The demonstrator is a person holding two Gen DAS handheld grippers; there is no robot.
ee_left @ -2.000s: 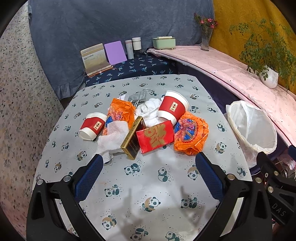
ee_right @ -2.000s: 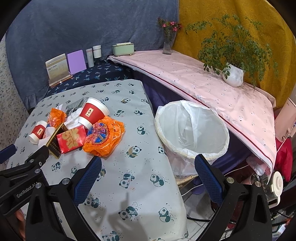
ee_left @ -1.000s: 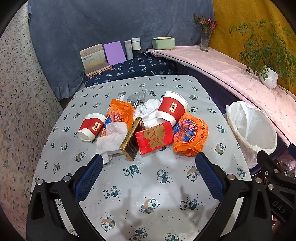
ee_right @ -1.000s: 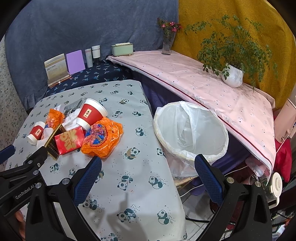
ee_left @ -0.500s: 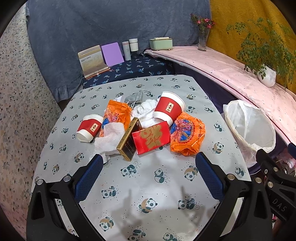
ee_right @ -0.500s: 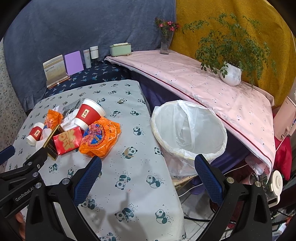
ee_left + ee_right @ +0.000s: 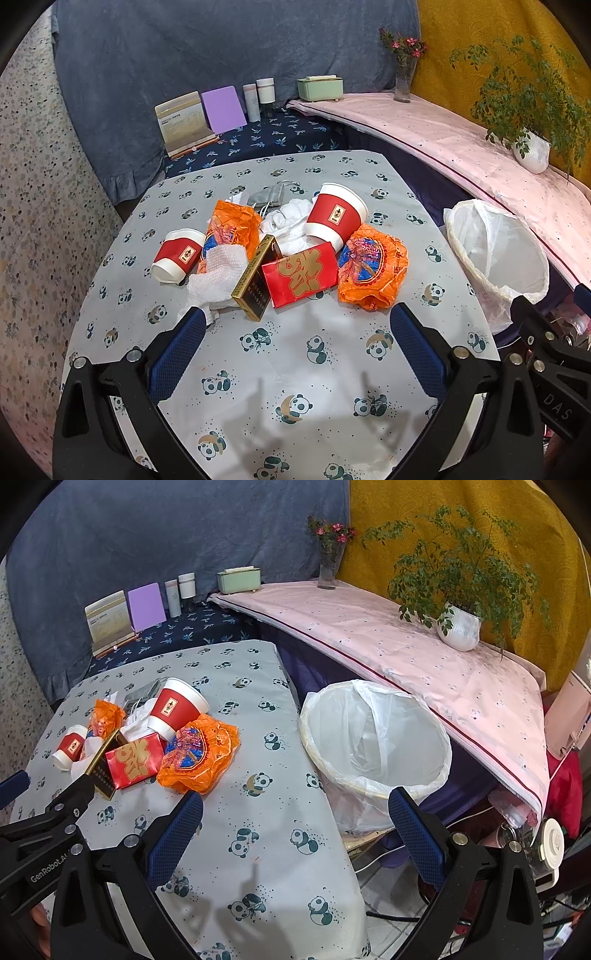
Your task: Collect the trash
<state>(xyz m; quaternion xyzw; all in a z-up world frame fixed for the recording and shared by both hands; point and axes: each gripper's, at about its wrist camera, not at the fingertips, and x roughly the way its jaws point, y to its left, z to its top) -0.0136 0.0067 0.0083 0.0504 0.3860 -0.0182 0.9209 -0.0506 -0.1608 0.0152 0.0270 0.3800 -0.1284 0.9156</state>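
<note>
A heap of trash lies mid-table: two red paper cups (image 7: 338, 218) (image 7: 176, 256), two orange wrappers (image 7: 373, 267) (image 7: 231, 229), a red envelope (image 7: 301, 275), a gold-edged dark box (image 7: 255, 282), white tissue (image 7: 218, 275) and a grey mask (image 7: 266, 195). My left gripper (image 7: 295, 343) hovers open in front of the heap, nothing between its fingers. My right gripper (image 7: 295, 825) is open over the table's right edge, with the orange wrapper (image 7: 199, 753) to its left. The white-lined bin (image 7: 373, 738) stands off the table's right side.
The panda-print table (image 7: 295, 387) has bare cloth near me. Behind it sit a card stand (image 7: 183, 122), purple card (image 7: 223, 109), two bottles (image 7: 258, 96) and a green box (image 7: 319, 88). A pink-covered ledge (image 7: 406, 650) carries a vase (image 7: 327, 568) and potted plant (image 7: 458, 624).
Both views have drifted slightly: the trash heap and bin sit a little farther left and away than before. Both grippers stay open and nothing on the table has moved.
</note>
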